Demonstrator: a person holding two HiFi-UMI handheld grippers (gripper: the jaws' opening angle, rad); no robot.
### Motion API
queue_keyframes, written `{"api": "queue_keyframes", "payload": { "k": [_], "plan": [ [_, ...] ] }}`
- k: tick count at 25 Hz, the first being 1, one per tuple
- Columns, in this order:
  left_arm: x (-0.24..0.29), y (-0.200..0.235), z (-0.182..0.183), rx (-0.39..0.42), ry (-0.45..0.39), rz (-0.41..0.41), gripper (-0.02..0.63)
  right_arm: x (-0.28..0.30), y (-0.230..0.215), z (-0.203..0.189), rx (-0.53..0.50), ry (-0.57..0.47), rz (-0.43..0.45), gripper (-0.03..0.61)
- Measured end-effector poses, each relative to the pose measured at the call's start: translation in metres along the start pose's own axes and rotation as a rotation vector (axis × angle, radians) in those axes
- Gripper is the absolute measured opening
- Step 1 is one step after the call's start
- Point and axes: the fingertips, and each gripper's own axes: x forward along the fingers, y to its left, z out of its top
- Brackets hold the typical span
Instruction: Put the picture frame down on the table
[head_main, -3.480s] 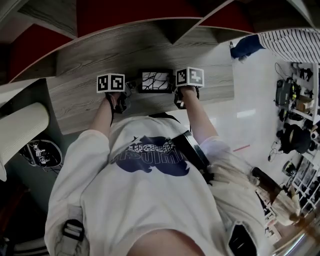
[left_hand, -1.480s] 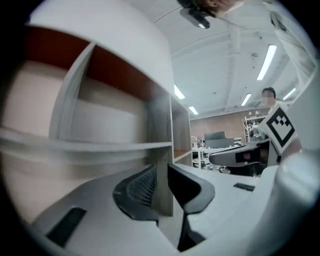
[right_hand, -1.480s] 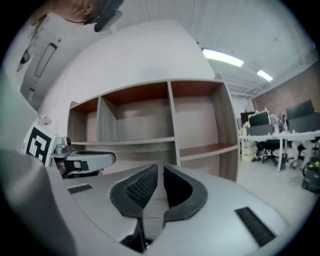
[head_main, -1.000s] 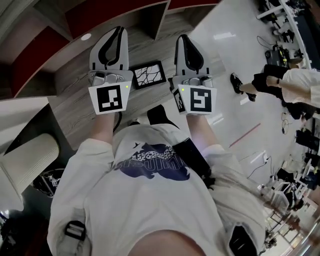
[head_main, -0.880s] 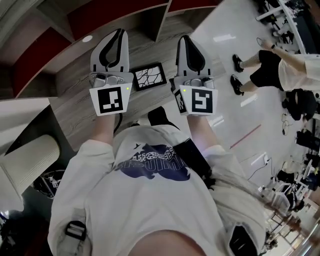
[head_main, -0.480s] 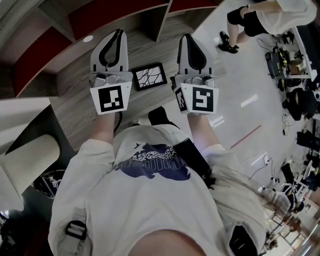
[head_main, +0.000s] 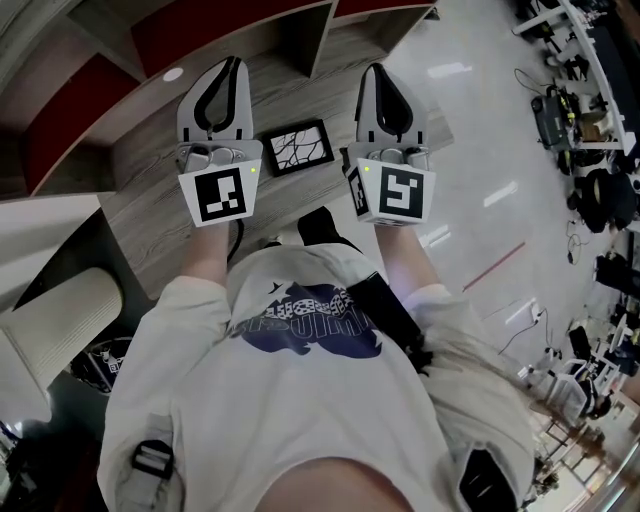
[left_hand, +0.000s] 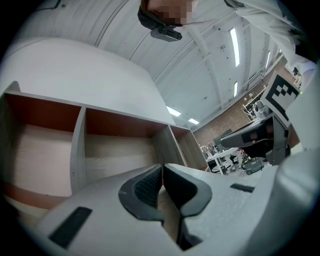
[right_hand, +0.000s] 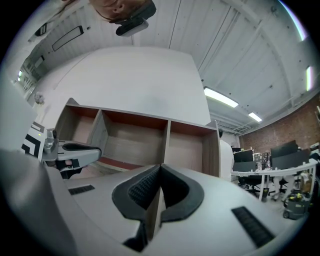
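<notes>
A picture frame (head_main: 297, 147) is lying face up on the wood-grain bench (head_main: 150, 195), its black border surrounding a white panel crossed by dark branching lines. A person in a white printed shirt (head_main: 300, 330) is standing over it, holding a gripper in each hand. The left claw (head_main: 230, 66) and the right claw (head_main: 376, 72) are hanging above the bench, one on either side of the frame and apart from it. Both are pointing forward and upward toward open shelving (right_hand: 135, 135) with reddish backs. In each gripper view the dark ribbed pads are pressing together at the tips, pinching nothing.
</notes>
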Motion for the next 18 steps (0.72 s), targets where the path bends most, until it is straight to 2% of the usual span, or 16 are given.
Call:
{"api": "queue_keyframes", "payload": {
  "k": [18],
  "plan": [
    [-0.0028, 0.0087, 0.0002, -0.008, -0.001, 0.027, 0.018, -0.0002, 0.0002, 0.0025, -0.005, 0.005, -0.010, -0.002]
  ]
}}
